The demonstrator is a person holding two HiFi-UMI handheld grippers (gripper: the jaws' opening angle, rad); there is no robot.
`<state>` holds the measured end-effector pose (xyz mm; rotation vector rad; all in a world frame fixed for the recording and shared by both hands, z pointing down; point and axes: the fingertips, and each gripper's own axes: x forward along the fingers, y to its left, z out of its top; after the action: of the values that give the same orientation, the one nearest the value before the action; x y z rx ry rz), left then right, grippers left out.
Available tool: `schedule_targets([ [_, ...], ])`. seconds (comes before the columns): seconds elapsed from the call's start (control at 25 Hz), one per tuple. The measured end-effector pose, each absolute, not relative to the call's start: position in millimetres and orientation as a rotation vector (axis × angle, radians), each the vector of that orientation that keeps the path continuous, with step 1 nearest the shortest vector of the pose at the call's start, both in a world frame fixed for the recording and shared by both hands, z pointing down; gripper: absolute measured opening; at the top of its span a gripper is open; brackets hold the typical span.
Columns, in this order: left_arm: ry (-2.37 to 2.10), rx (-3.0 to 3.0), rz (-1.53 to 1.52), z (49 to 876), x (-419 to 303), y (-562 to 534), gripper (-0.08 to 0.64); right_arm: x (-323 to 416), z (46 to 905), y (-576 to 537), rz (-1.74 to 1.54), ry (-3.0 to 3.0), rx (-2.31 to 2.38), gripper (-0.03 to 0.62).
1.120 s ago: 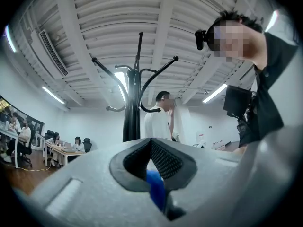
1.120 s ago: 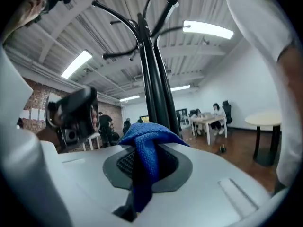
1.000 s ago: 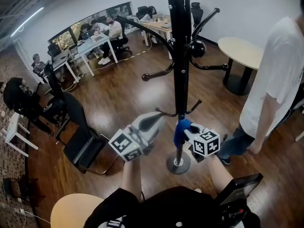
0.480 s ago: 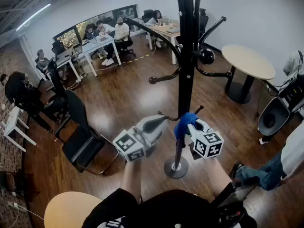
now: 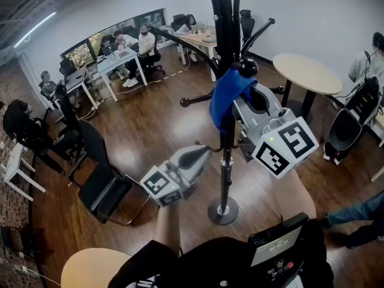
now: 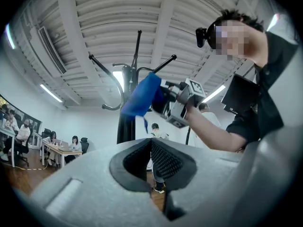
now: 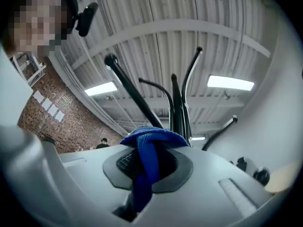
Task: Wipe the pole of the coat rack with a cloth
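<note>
The black coat rack pole (image 5: 226,167) rises from a round base (image 5: 222,210) on the wood floor. My right gripper (image 5: 240,98) is raised high and shut on a blue cloth (image 5: 225,102), which lies against the pole near the upper hooks. In the right gripper view the cloth (image 7: 150,155) bunches between the jaws with the pole (image 7: 176,109) just beyond. My left gripper (image 5: 198,156) sits lower, left of the pole, shut and holding nothing. The left gripper view looks up at the pole (image 6: 126,108), the cloth (image 6: 141,96) and the right gripper (image 6: 163,100).
Curved hooks (image 5: 198,95) stick out from the pole at several heights. A black chair (image 5: 103,182) stands to the left, a round table (image 5: 306,74) at the back right. Desks with seated people (image 5: 123,47) line the far wall. A person's leg (image 5: 360,218) shows at the right edge.
My right gripper has risen with the blue cloth up the pole, from near the lowest hooks to the upper hooks. The left gripper has barely moved. The bystander at right has stepped away.
</note>
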<state>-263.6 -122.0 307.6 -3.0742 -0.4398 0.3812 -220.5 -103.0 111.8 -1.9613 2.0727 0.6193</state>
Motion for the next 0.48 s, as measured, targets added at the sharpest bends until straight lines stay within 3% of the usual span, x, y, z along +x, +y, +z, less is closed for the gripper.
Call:
schedule_targets([
  [0.28,-0.418,-3.044,0.449,303.5,-279.9,-126.1,0.0,-311.2,58.5,-23.8,0.889,2.149,-1.654,0.021],
  [0.48,-0.341,-3.047,0.494,294.3,-290.0,-128.0,0.0,-279.6,69.0,-42.2,0.822,2.122,-1.768,0.021],
])
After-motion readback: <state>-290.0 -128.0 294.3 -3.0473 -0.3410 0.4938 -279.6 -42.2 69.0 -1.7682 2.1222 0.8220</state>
